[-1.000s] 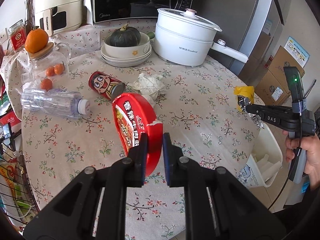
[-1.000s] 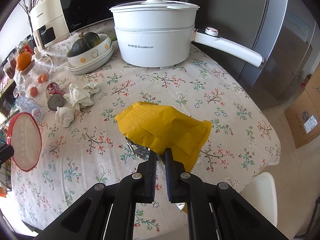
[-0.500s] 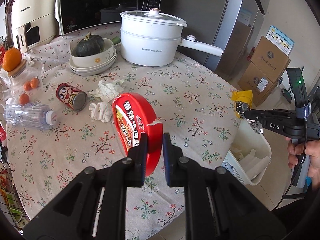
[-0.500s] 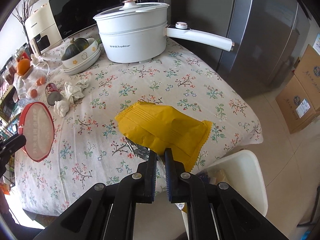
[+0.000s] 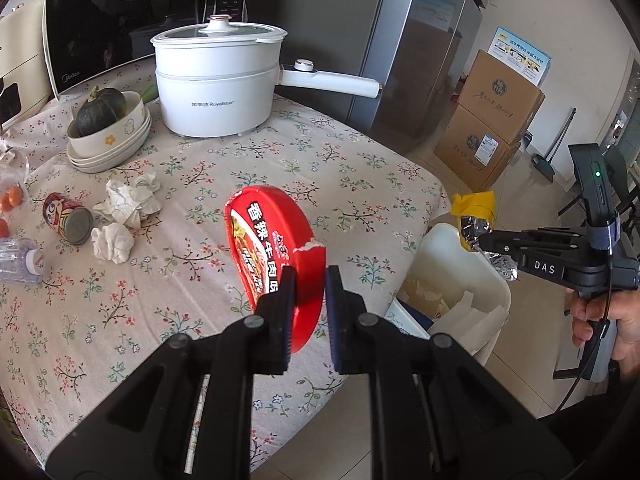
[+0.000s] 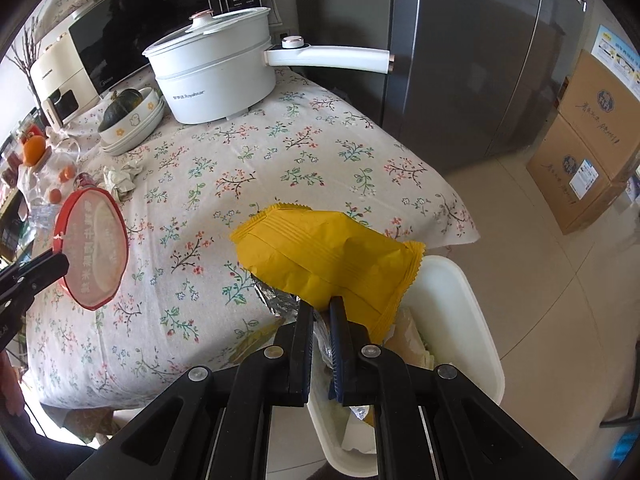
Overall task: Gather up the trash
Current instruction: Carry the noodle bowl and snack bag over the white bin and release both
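My left gripper (image 5: 310,280) is shut on a red noodle-cup lid (image 5: 272,248) and holds it upright above the table's right edge. My right gripper (image 6: 322,312) is shut on a yellow snack bag (image 6: 332,256) with a foil inside, held over the white trash bin (image 6: 460,312). The bin also shows in the left wrist view (image 5: 452,264), beside the table with paper in it. The lid shows in the right wrist view (image 6: 94,246). Crumpled tissues (image 5: 128,200), a red can (image 5: 68,218) and a plastic bottle (image 5: 18,266) lie on the table.
A white electric pot (image 5: 218,80) with a long handle, stacked bowls with a squash (image 5: 106,128), a microwave (image 5: 120,28) and a fridge (image 6: 480,60) stand behind. Cardboard boxes (image 5: 492,120) sit on the floor at right.
Both grippers have pulled back and to the right, off the table toward the bin. The yellow bag has gone from above the tablecloth to above the bin's rim.
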`<state>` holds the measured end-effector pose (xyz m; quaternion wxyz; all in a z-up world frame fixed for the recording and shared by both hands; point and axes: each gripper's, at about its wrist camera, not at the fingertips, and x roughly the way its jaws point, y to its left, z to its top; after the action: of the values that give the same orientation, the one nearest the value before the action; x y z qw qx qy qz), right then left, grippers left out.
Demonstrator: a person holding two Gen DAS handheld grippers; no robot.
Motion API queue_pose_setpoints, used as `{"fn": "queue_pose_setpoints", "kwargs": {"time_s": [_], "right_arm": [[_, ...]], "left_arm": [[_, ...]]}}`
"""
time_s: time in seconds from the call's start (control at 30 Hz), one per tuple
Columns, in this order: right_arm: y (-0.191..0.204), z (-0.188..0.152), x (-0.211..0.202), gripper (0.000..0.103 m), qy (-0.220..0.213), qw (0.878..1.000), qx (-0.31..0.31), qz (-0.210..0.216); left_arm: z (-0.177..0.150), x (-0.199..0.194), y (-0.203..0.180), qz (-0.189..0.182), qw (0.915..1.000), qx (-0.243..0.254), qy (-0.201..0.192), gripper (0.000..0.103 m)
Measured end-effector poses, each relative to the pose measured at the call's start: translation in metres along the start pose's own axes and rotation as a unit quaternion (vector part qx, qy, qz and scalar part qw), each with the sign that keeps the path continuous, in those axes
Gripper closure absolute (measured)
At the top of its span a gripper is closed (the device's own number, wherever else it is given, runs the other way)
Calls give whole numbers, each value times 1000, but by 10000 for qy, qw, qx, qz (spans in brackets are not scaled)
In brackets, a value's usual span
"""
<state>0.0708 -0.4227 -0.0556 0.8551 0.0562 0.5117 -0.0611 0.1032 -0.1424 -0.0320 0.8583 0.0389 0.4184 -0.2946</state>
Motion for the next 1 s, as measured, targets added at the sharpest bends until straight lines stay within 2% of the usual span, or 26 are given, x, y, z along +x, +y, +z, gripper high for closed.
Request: {"fn": "queue_pose_setpoints", "kwargs": {"time_s": [0.5,0.8,1.0], "right_arm": [[-83,-45,2,94,355,9973,592,-251],[-111,-62,8,94,520,9949,793,-356],[-122,-68,7,94,539,9940,876,-367]], "left_arm": [[-1,45,-96,-952,9941,450,252,87],[-12,71,-146,-1346,9870,779,399,87],[-17,84,-170,-1412,9835,1035,454,87]]}}
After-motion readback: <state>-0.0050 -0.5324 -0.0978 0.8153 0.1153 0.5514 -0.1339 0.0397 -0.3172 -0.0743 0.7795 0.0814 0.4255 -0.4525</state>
